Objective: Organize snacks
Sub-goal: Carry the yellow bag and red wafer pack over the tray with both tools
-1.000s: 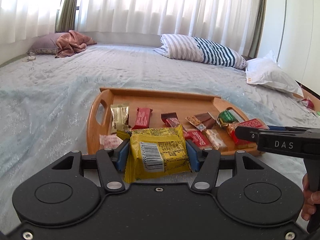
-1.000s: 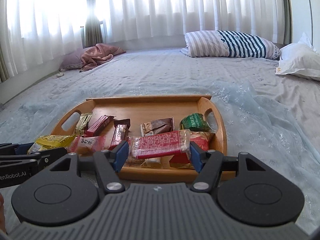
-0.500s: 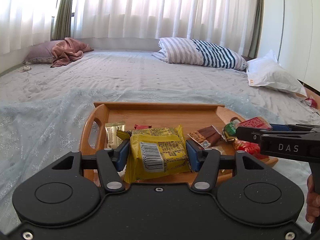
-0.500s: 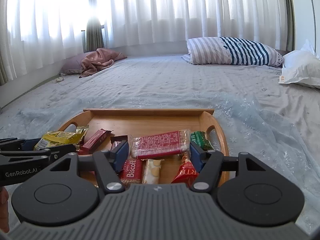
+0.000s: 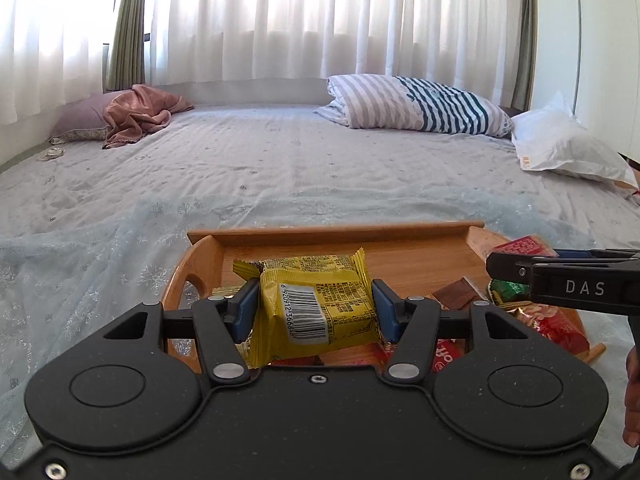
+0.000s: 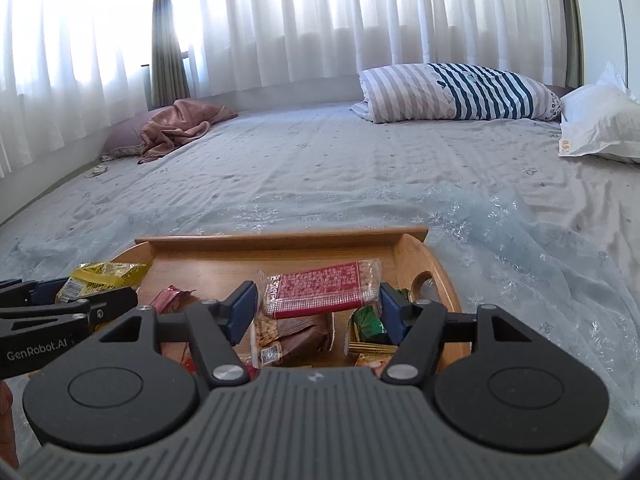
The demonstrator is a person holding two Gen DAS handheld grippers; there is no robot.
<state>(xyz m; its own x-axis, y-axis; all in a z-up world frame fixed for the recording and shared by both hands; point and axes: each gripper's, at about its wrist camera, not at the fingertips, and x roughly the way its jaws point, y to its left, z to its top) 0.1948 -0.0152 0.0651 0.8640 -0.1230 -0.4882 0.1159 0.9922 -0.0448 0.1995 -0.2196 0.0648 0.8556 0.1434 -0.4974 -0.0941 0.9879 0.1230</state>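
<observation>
Left wrist view: the left gripper [image 5: 316, 310] is clamped on a yellow snack packet [image 5: 320, 308], its blue pads pressing the wrapper's two sides, barcode facing the camera. The packet hangs over the near part of a wooden tray [image 5: 336, 234] that rests on a pale blue bedspread [image 5: 280, 168]. At 3 o'clock, the right gripper [image 5: 520, 268] reaches in from the frame edge, a red snack packet [image 5: 520, 246] showing just above its black finger. Below it, at about 4 o'clock, loose snacks lie in the tray: a brown wrapper [image 5: 456, 294], a green one [image 5: 508, 290] and a red one [image 5: 560, 324]. A person's hand [image 5: 632, 396] is partly visible at the right edge. At 1 o'clock on the bed lies a striped pillow [image 5: 416, 106], with a white pillow [image 5: 568, 148] to its right; at 10 o'clock is a crumpled pink blanket [image 5: 140, 114].

Right wrist view: the right gripper [image 6: 318, 306] holds the red snack packet [image 6: 324, 288] across its width, both blue pads against the clear wrapper ends. It is held above the wooden tray [image 6: 280, 238], over the brown wrapper [image 6: 300, 332] and the green one [image 6: 368, 322]. At 9 o'clock the left gripper [image 6: 100, 296] enters with the yellow snack packet [image 6: 104, 274] between its fingers. White curtains [image 6: 320, 20] fill the top of the frame.
</observation>
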